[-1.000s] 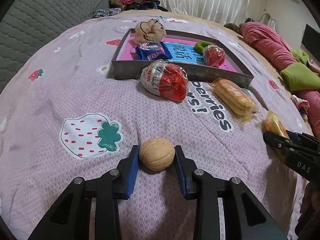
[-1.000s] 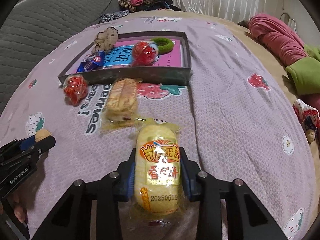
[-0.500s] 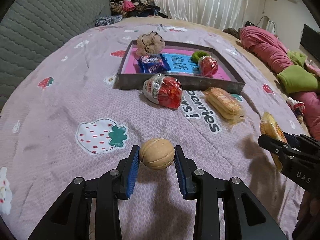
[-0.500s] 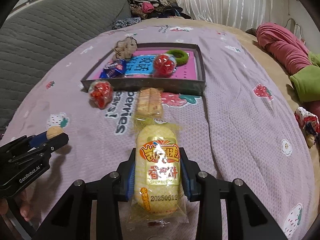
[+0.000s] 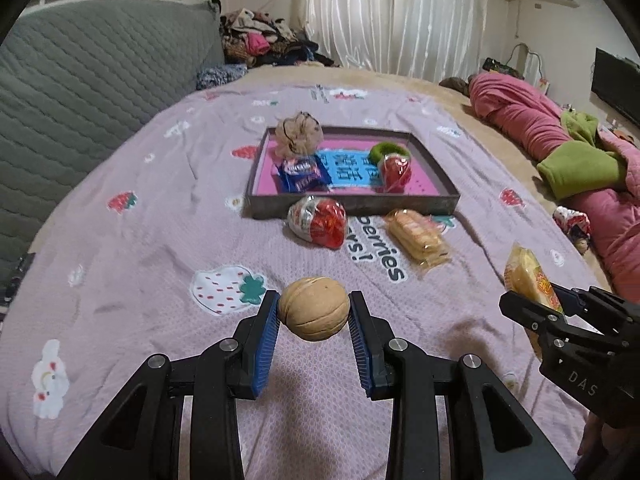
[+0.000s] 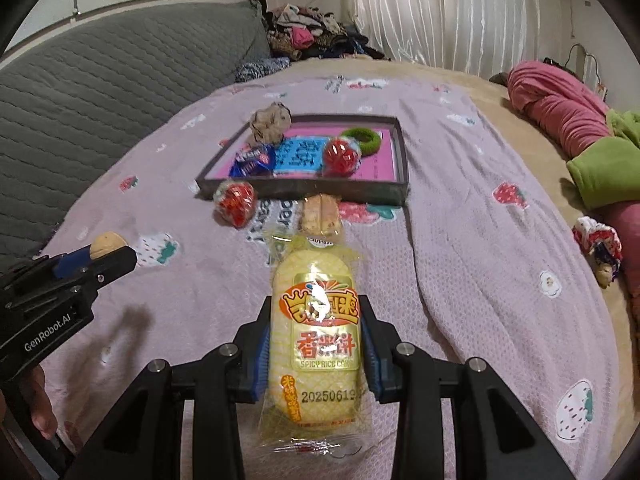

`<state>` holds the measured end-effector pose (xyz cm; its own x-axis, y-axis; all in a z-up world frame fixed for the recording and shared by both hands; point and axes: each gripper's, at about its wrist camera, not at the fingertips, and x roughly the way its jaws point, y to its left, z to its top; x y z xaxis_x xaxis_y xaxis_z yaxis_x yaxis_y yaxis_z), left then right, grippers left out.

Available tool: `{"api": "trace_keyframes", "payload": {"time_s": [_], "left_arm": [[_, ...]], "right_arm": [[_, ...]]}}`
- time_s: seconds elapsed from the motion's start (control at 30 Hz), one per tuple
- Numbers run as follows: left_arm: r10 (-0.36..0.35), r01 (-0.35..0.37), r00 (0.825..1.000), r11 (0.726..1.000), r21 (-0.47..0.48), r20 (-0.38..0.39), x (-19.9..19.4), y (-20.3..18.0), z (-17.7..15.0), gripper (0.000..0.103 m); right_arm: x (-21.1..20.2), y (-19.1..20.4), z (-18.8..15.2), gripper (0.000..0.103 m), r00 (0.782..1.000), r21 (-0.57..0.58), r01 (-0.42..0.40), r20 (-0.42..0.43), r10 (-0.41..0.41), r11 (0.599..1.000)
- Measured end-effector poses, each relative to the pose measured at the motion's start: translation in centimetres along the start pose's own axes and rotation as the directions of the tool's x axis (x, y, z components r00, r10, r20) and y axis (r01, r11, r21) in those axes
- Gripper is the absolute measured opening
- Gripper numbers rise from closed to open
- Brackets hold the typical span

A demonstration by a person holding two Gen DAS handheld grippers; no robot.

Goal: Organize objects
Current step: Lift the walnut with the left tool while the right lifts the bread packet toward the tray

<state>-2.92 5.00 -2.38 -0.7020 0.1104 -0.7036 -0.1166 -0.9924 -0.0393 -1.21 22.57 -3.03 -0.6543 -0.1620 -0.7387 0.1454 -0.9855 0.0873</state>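
My left gripper (image 5: 313, 314) is shut on a tan walnut (image 5: 313, 309), held above the lilac bedspread. My right gripper (image 6: 316, 340) is shut on a yellow rice cake packet (image 6: 315, 336), also lifted off the bed. Ahead lies a grey tray (image 5: 352, 203) with a pink floor. In it are a blue snack pack (image 5: 302, 174), a red-wrapped sweet (image 5: 395, 172), a green ring (image 5: 386, 150) and a beige scrunchie (image 5: 298, 136) on its far rim. Before the tray lie a red-and-white snack bag (image 5: 320, 222) and a biscuit pack (image 5: 416, 236). From the right wrist view the left gripper (image 6: 108, 254) shows at the left.
A grey quilted headboard (image 5: 80, 80) stands to the left. Pink and green bedding (image 5: 560, 148) is heaped on the right. Clothes (image 5: 260, 40) pile up at the far end by white curtains. A small knitted item (image 6: 596, 244) lies at the bed's right edge.
Both grippers have risen and drawn back from the tray with the walnut and the rice cake packet still gripped. The tray and loose snacks look smaller and farther away.
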Motion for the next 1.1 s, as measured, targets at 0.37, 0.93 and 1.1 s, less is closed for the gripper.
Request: {"api": "trace_keyframes", "payload": {"time_s": [0.37, 0.93, 1.1], "left_arm": [[0.006, -0.005, 0.998, 1.000, -0.009, 0.058, -3.9, 0.7, 0.7, 0.035], [-0.003, 0.004, 0.993, 1.000, -0.014, 0.117, -6.8, 1.6, 2.6, 0.035], [-0.004, 0.005, 0.991, 1.000, -0.008, 0.131, -7.6, 1.4, 3.4, 0.035]], "right_arm": [[-3.9, 2.0, 0.6, 0.038, 0.997, -0.012, -0.015, 0.074, 0.016, 1.000], [-7.5, 3.7, 2.6, 0.038, 0.989, -0.046, -0.006, 0.146, 0.012, 0.999], [-8.3, 4.0, 3.4, 0.038, 0.986, -0.060, 0.001, 0.165, 0.009, 0.998]]}}
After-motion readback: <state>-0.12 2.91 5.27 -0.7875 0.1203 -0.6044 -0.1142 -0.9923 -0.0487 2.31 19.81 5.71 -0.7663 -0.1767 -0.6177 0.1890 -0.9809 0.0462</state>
